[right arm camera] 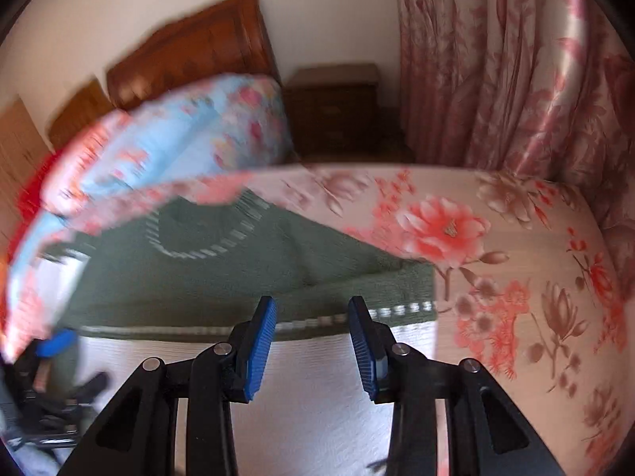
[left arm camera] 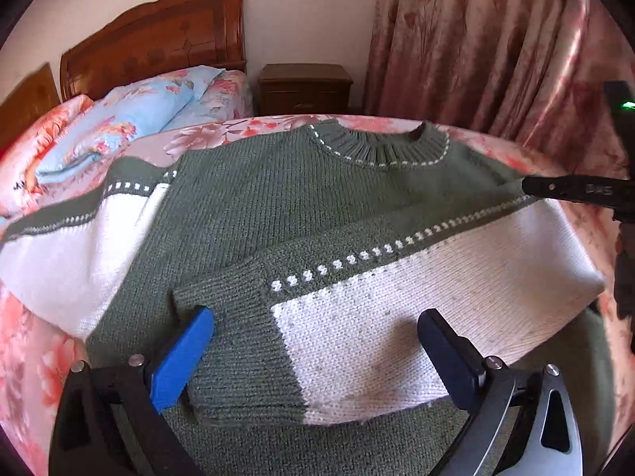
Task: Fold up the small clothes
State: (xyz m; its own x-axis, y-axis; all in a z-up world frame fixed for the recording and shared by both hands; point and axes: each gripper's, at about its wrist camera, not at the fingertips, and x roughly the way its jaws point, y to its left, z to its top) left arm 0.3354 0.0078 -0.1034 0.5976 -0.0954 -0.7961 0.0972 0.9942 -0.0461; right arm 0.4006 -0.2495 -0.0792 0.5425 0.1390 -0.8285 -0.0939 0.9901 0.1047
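Note:
A green and white knitted sweater [left arm camera: 278,206] lies flat on the bed, neck away from me. Its right sleeve [left arm camera: 357,317] is folded across the body, cuff pointing left. Its left sleeve [left arm camera: 71,254] is spread out to the left. My left gripper [left arm camera: 313,341] is open, its blue fingers on either side of the folded sleeve near the cuff, holding nothing. My right gripper [right arm camera: 313,341] is open just above the sweater's white part [right arm camera: 309,396] near its right edge. It shows in the left wrist view as a black tip [left arm camera: 571,190] at the right shoulder.
The bed has a pink floral sheet [right arm camera: 496,277]. Blue floral pillows [left arm camera: 131,119] and a wooden headboard [left arm camera: 158,39] are at the back left. A dark nightstand [left arm camera: 305,87] and pink curtains [left arm camera: 496,39] stand behind the bed.

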